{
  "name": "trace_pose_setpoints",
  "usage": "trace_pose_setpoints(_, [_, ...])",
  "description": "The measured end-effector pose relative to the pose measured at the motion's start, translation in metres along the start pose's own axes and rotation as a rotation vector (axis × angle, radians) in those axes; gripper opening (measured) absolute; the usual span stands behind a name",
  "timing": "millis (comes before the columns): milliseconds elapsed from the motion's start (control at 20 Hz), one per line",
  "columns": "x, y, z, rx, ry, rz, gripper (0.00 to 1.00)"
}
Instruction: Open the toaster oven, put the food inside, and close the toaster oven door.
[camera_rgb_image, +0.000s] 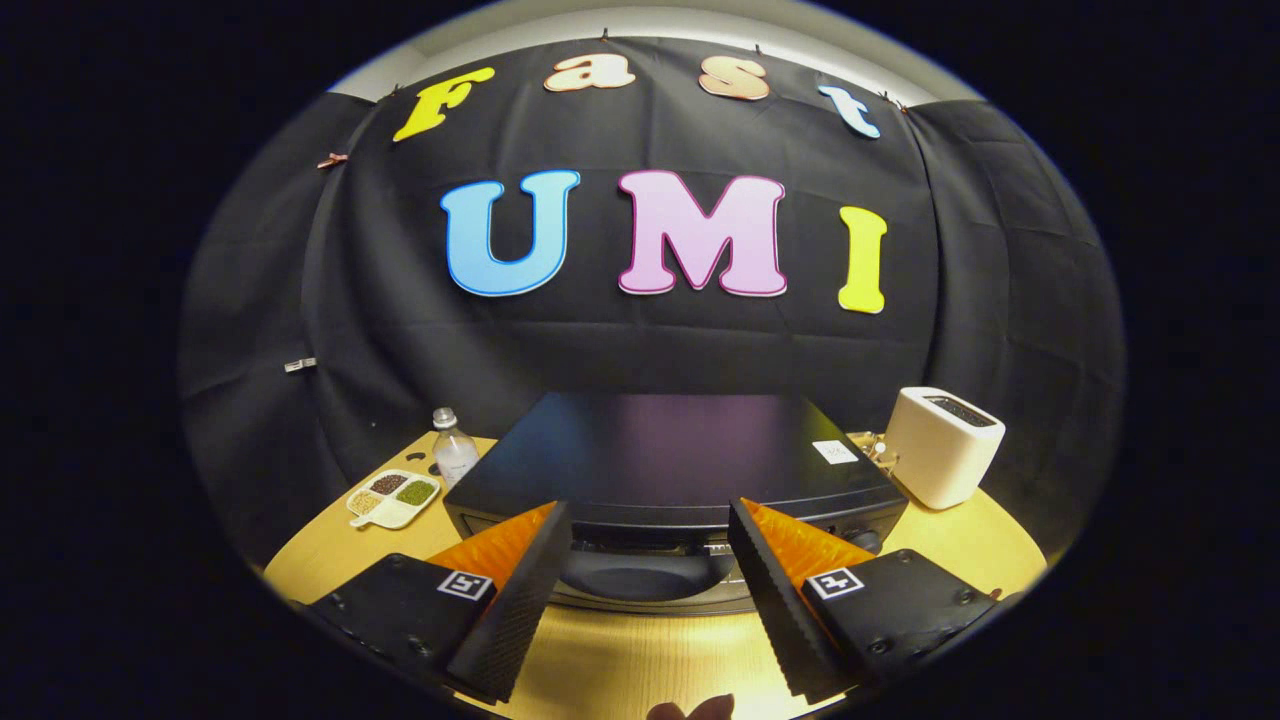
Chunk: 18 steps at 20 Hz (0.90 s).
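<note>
Hovering: gripper, fingers spread wide, holding nothing, above the wooden table.
Toaster oven: black, just ahead of the fingers, its door shut.
Beyond the left finger: sectioned dish of foods, with a clear bottle behind it.
Beyond the right finger: white toaster.

Claw fingers spread, empty, just before closed toaster oven on table.

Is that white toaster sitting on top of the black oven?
No, the white toaster stands on the wooden table beside the toaster oven.
</note>
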<state>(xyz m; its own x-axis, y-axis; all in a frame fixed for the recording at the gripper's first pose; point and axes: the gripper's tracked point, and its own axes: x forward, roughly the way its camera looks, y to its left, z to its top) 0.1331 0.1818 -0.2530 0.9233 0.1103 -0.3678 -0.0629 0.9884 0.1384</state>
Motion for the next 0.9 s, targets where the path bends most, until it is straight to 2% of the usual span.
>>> trace_pose_setpoints(150, [0.011,0.001,-0.016,-0.019,0.046,-0.016,0.98])
trace_pose_setpoints(300, [0.015,0.002,-0.016,0.017,0.054,-0.043,0.98])
trace_pose_setpoints(400, [0.013,0.005,-0.017,-0.02,0.041,-0.042,0.98])
trace_pose_setpoints(500, [0.013,0.003,-0.019,0.018,0.053,-0.042,0.98])
trace_pose_setpoints(900, [-0.02,0.003,-0.036,0.016,0.065,-0.034,0.98])
